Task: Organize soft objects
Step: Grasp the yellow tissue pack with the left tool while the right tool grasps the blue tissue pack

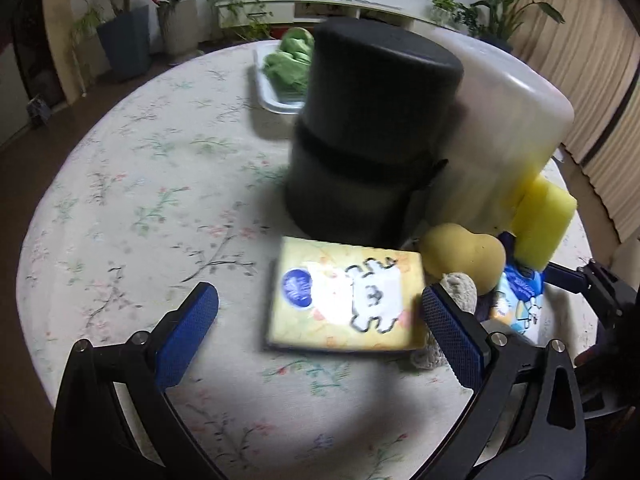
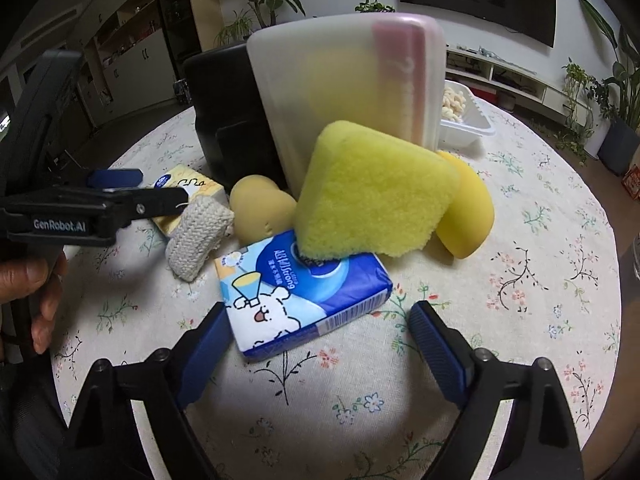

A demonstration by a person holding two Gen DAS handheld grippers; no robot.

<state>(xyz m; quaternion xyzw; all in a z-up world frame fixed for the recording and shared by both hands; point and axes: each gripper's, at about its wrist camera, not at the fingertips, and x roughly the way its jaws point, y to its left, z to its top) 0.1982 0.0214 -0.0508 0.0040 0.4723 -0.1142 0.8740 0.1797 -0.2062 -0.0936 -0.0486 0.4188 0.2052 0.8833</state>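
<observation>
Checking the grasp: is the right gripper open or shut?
Open. The right gripper has its jaws spread around the blue tissue pack, no firm clamp visible.

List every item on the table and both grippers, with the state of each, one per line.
Left gripper: open, straddling the yellow tissue pack.
Right gripper: open, around the blue tissue pack.
Yellow tissue pack: lying flat.
Blue tissue pack: flat, under the sponge's corner.
Yellow sponge: tilted, leaning on the bin.
Translucent bin: tipped on its side.
Black container: upright.
Knitted pad: lying loose.
</observation>
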